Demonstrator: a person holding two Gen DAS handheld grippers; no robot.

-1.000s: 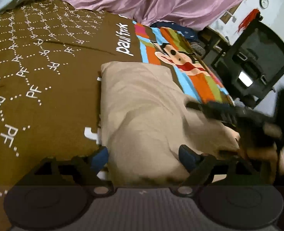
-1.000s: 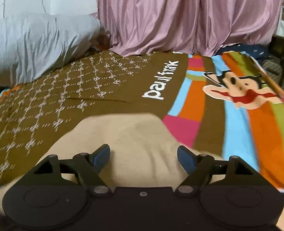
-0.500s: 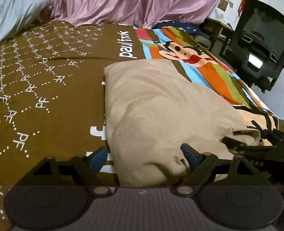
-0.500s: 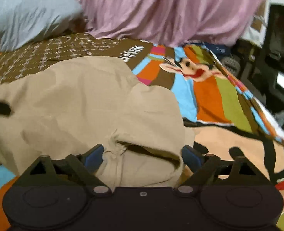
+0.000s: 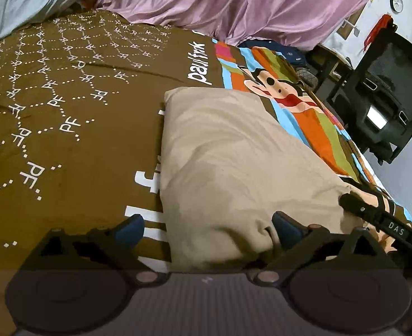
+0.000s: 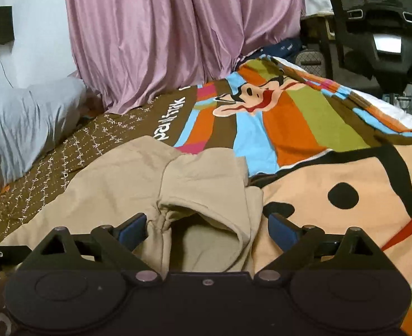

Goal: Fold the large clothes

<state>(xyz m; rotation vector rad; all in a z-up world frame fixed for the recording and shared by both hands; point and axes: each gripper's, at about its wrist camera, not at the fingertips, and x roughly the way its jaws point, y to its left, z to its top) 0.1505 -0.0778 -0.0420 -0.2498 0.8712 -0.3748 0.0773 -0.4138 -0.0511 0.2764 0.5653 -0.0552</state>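
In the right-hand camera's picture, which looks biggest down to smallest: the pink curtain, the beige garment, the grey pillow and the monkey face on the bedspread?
As they look in that view only:
1. Pink curtain
2. Beige garment, though it lies nearest the camera, so that flatters it
3. Grey pillow, partly cut off at the edge
4. Monkey face

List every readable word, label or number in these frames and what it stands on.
"paul frnk": white print on the brown bedspread.
"PF": repeated in the bedspread's dotted pattern.
"DAS": label on the right gripper.
Large white letters beside the beige garment: partly covered, unreadable.
Wall clock: too small.
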